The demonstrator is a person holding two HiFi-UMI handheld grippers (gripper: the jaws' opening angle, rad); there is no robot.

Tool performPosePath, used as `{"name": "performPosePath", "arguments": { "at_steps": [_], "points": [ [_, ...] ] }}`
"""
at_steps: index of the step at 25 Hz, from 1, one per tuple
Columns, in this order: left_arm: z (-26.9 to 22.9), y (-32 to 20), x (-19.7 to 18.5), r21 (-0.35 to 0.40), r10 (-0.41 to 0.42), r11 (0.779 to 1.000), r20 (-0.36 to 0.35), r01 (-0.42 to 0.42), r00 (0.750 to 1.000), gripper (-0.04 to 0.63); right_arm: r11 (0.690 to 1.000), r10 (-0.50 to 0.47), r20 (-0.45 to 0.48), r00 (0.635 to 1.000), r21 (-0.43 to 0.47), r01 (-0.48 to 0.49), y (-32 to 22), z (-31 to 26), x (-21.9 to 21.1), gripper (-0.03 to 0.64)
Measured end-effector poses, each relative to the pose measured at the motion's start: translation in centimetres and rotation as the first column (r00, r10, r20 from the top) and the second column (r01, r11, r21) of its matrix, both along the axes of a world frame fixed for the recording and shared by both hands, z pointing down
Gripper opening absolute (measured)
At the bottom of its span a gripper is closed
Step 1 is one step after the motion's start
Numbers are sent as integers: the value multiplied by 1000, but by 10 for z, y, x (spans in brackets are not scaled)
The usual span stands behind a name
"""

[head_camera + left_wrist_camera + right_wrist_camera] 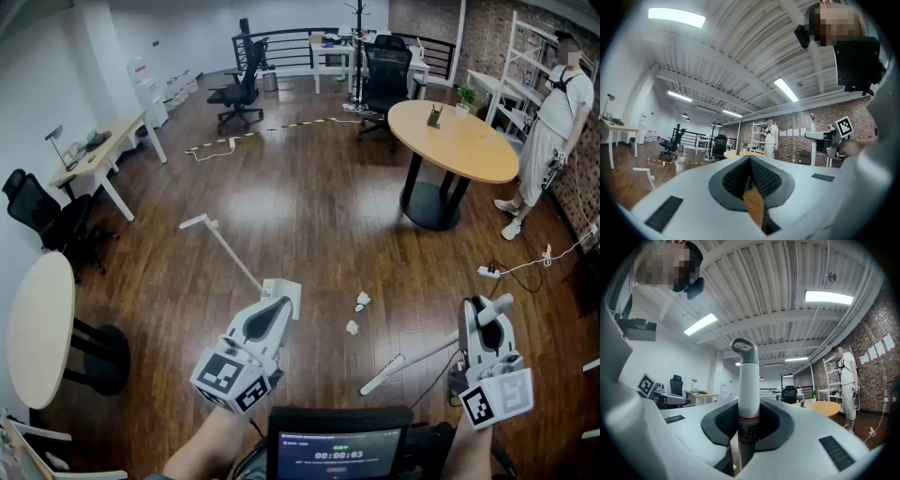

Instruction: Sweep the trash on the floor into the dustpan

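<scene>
The dark wood floor (309, 216) runs out ahead of both my claws across an open office. Far ahead of my right claw (480, 317) stands a round wooden table (455, 141). Out to that claw's right a person (553, 112) stands by white shelves against a brick wall. Far beyond my left claw (283, 292) are a desk (98, 159) and black office chairs (239, 89), and a pale round table (37, 328) sits out to its left. A power strip (487, 272) lies just ahead of the right claw.

The trash, two crumpled white scraps (362, 301), lies on the floor between my claws, a little nearer the left one's tip.

A thin white handle (230, 251) slants away ahead and to the left of the left claw. Its near end vanishes behind the claw, so I cannot see the pan it may join. A dark screen (337, 450) below cuts off my wrists.

My left claw is closed to a point, with nothing between its jaws. My right claw is clamped on the broom (424, 352). The white shaft stands up between the pads, its grey loop above them, and the other end slants down to the claw's left.

Both forearms come up from below. The left claw angles rightward and the right one points straight ahead.
</scene>
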State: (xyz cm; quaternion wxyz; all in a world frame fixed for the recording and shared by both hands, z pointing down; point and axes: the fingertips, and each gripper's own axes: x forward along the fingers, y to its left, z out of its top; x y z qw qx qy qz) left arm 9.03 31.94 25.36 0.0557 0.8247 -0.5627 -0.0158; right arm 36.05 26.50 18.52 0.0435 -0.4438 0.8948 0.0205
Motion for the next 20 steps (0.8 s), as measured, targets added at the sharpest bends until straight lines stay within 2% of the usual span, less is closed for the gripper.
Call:
{"name": "performPosePath", "arguments": {
  "at_steps": [9, 13, 18, 20],
  "points": [
    [17, -15, -54, 2, -7, 1000, -12, 7, 1000, 6, 999, -2, -17, 1000, 52, 3, -32, -8, -32, 71],
    [24, -27, -86, -12, 14, 1000, -28, -14, 1000, 6, 997, 51, -11, 999, 59, -50, -48, -4, -54, 71],
    [24, -40, -118, 9, 68, 998, -46, -68, 997, 6, 996, 29, -44, 999, 87, -25, -64, 12, -90, 71],
    [30, -46, -133, 4, 86, 996, -49, -86, 995, 6, 995, 50, -61, 997, 85, -44, -76, 19, -101, 71]
  ]
}}
